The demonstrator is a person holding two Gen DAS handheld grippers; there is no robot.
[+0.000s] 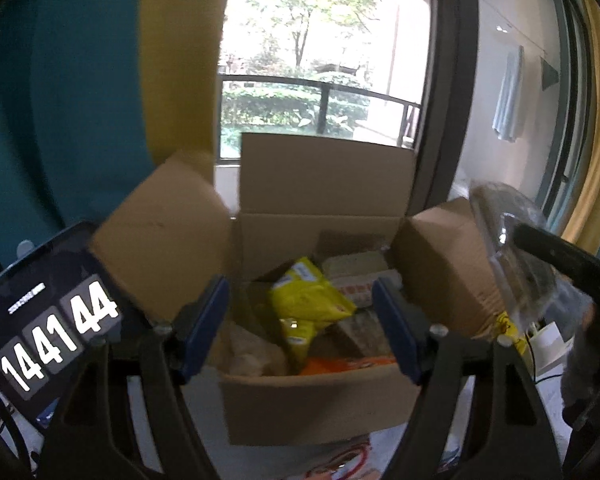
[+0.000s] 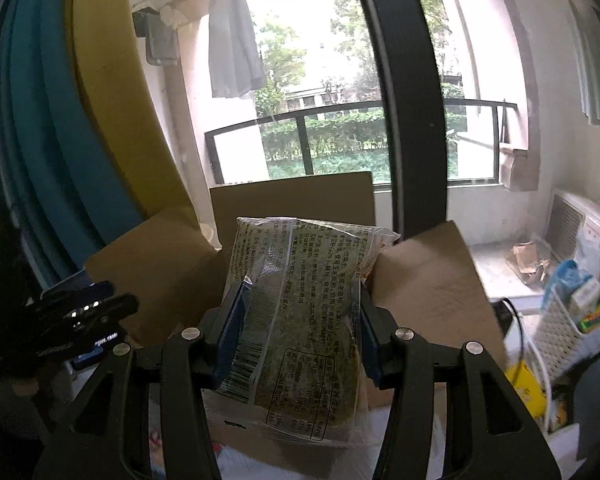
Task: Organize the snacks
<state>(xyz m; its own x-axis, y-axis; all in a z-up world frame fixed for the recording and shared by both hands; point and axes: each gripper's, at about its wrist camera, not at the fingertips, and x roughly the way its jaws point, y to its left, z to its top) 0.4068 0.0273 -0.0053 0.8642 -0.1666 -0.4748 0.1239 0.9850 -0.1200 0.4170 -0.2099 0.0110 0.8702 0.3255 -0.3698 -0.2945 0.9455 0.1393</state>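
Cardboard box (image 1: 320, 404), flaps up and already partly filled with a yellow snack bag (image 1: 308, 308) and other packs, sits straight ahead of the left gripper (image 1: 300, 328), whose jaws are spread with nothing between them. The right gripper (image 2: 296, 332) pinches a clear seaweed-coloured snack packet (image 2: 300, 320) across its width, its long axis running away from the claw toward the far flap, just short of the opening. My judgement: the right hand is the loaded one, so the packet goes forward and down into the box.
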